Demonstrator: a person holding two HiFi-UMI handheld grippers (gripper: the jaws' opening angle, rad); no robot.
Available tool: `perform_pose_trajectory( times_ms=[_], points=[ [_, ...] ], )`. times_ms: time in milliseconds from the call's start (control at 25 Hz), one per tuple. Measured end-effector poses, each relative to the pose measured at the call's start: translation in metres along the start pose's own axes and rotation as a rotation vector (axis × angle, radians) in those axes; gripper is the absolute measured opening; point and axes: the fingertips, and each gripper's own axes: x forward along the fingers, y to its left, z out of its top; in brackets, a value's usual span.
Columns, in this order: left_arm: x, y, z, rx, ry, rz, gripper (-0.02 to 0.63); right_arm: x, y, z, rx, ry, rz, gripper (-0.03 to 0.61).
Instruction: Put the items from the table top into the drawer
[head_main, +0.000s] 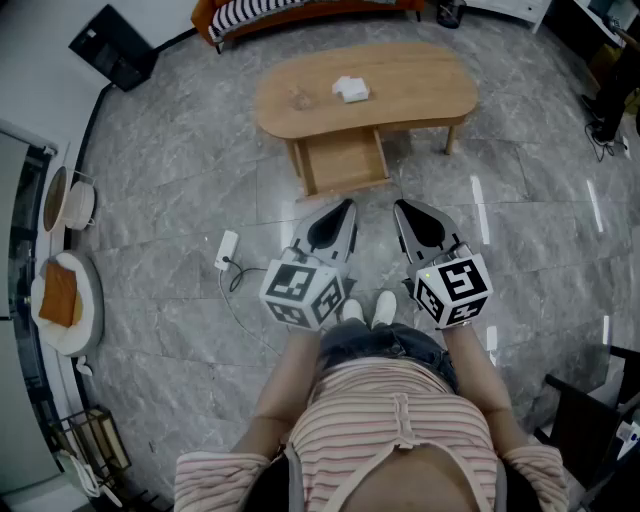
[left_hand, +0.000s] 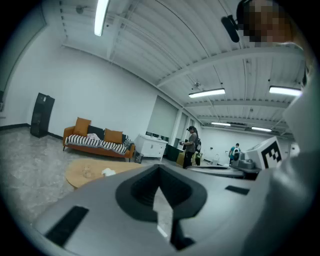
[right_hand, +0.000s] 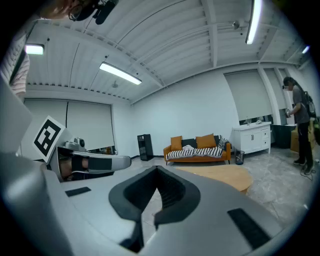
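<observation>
Left gripper (head_main: 348, 207) and right gripper (head_main: 399, 206) are both pressed together and hold nothing. We think we should walk up close to the table (head_main: 420, 95) at the top middle, then spread one wide over the white thing (head_main: 350, 89) or the clear thing (head_main: 300, 99) there, with the drawer (head_main: 343, 160) open just below. We hold both side by side at mid frame, tipped a little down.

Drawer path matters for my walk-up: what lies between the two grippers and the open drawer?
Only bare grey floor, as the head view shows: nothing stands between the left gripper, the right gripper and the drawer.
</observation>
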Motion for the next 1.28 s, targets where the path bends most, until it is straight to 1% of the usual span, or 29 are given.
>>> perform_pose_trajectory(
  times_ms=[400, 640, 800, 1000, 1120, 1280],
  points=[
    [0.019, 0.009, -0.011, -0.056, 0.030, 0.033, 0.014, 0.002, -0.023, -0.005, 0.020, 0.015, 0.005, 0.008],
    [0.027, 0.019, -0.018, -0.095, 0.034, 0.079, 0.014, -0.003, -0.047, -0.012, 0.040, 0.019, 0.004, 0.008],
    [0.032, 0.023, -0.017, -0.093, 0.030, 0.102, 0.012, -0.008, -0.063, -0.007, 0.056, -0.019, -0.003, 0.008],
    [0.042, 0.026, -0.008, -0.085, 0.026, 0.112, 0.014, -0.011, -0.079, 0.012, 0.029, -0.088, -0.012, 0.008],
    [0.048, 0.031, -0.003, -0.079, 0.024, 0.116, 0.014, -0.008, -0.085, 0.016, -0.004, -0.088, -0.020, 0.008],
    [0.057, 0.035, 0.000, -0.061, 0.030, 0.106, 0.014, 0.002, -0.090, 0.010, 0.007, -0.059, -0.020, 0.008]
  ],
)
